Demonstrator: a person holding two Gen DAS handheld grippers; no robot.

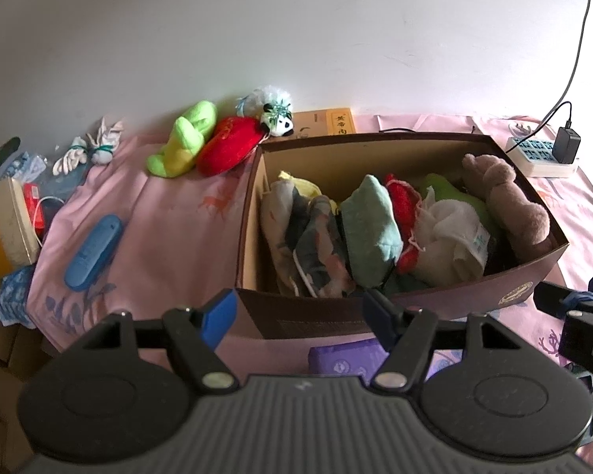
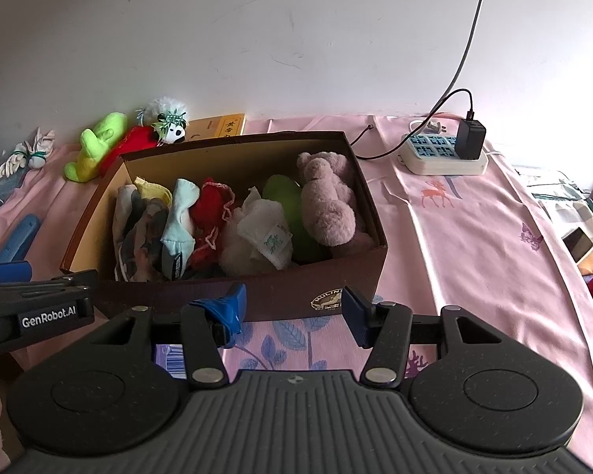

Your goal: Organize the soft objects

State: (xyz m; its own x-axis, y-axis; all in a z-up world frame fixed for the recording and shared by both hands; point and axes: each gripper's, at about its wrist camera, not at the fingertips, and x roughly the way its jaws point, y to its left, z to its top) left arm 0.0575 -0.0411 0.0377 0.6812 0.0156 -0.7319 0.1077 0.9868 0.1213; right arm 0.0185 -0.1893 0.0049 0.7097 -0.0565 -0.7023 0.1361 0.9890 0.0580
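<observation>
A brown cardboard box (image 1: 415, 304) (image 2: 280, 296) on the pink sheet holds several soft things: patterned cloth (image 1: 304, 233), a teal pouch (image 1: 369, 229), a red knit piece (image 1: 403, 201), a white cloth bundle (image 1: 450, 237), a green plush (image 2: 284, 205) and a brown teddy bear (image 1: 506, 197) (image 2: 328, 201). Behind the box's left corner lie a green plush (image 1: 182, 138), a red plush (image 1: 229, 144) and a small panda (image 1: 280, 122). My left gripper (image 1: 300, 316) hovers open at the box's near wall, empty. My right gripper (image 2: 292, 312) is open too, in front of the box.
A power strip (image 2: 442, 154) with a black charger and cable sits right of the box. A blue case (image 1: 93, 252), knotted white socks (image 1: 91, 150) and a paper bag (image 1: 8, 229) lie to the left. A purple packet (image 1: 344, 359) lies under my left gripper. A yellow book (image 1: 328, 122) leans behind the box.
</observation>
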